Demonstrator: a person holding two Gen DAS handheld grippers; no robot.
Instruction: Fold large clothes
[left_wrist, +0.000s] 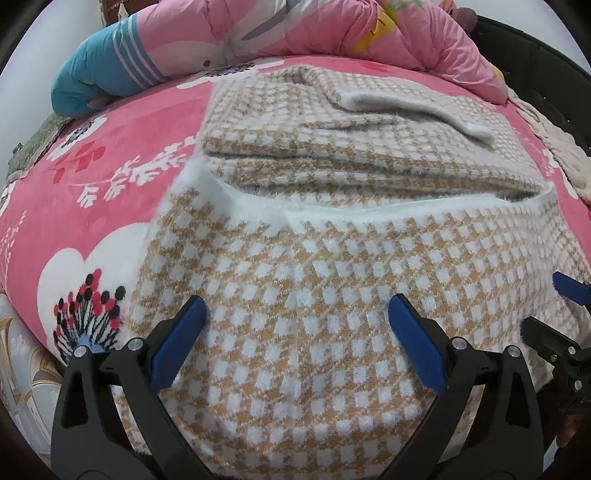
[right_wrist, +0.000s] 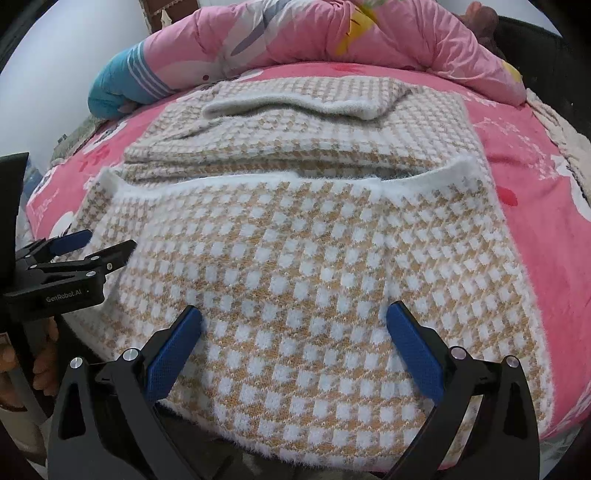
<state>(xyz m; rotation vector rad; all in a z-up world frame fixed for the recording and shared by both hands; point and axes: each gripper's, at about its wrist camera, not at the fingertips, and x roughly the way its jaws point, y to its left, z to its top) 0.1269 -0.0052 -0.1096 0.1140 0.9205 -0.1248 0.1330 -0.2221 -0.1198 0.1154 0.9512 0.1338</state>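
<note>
A tan-and-white checked knit garment (left_wrist: 332, 295) (right_wrist: 295, 277) lies spread on the pink bed cover (left_wrist: 92, 192) (right_wrist: 535, 229). Its far part is folded into a thick stack with a plain beige band (left_wrist: 417, 107) (right_wrist: 295, 105) on top, and a white fluffy hem (left_wrist: 369, 212) (right_wrist: 258, 182) crosses the middle. My left gripper (left_wrist: 297, 308) hovers wide open over the near left part of the knit, nothing between its blue pads. My right gripper (right_wrist: 295, 314) stands open over the near right part, also free of cloth. Each gripper shows at the edge of the other's view.
A rolled pink quilt (left_wrist: 295, 33) (right_wrist: 332, 40) with a blue striped end (left_wrist: 96, 74) (right_wrist: 122, 85) lies along the far side of the bed. A cream blanket (left_wrist: 554, 147) sits at the right edge. A hand (right_wrist: 40, 354) holds the left gripper's handle.
</note>
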